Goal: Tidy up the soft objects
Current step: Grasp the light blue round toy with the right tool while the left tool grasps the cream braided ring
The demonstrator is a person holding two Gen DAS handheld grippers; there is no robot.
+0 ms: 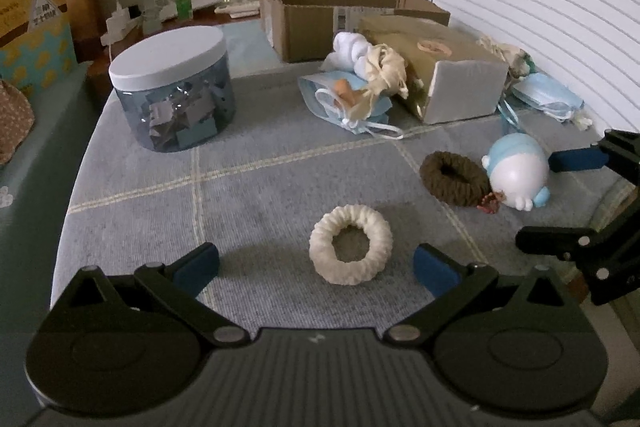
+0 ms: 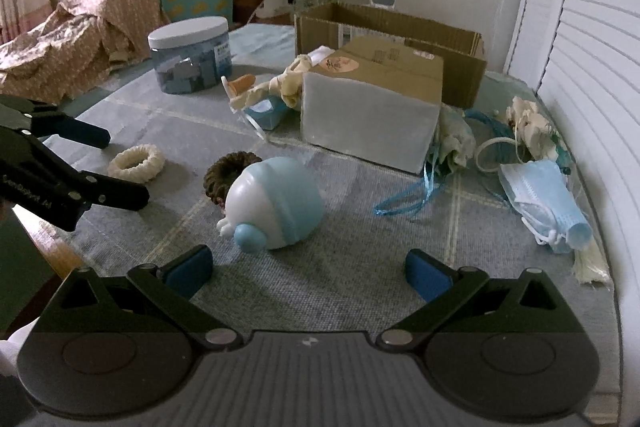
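Cream-white knit, the ring scrunchie (image 1: 351,245) lies flat on the grey checked cloth (image 1: 248,195), just ahead of the left gripper (image 1: 316,265); its jaws are spread wide and nothing is held. To its right the brown scrunchie (image 1: 454,184) is seen touching the blue-and-white round toy (image 1: 516,173), which lies tipped on its side. The right gripper (image 2: 308,269) is likewise spread wide and empty, with the toy (image 2: 276,205) just ahead, slightly left of centre.

Task judged barely begun: nothing is gripped. Soft items are scattered: a face mask pile with white cloth and cream rag (image 1: 360,87) left of the tan box (image 1: 436,75), more masks (image 2: 548,203), blue ribbon (image 2: 416,195) and rags far right by the shuttered wall. The open cardboard box (image 1: 340,19) behind is a likely bin; its inside cannot be seen. A lidded blue jar (image 1: 174,87) stands far left. Both scrunchies look ribbed, squashy and easily pinched; the toy looks smooth and glossy, softness not clear.
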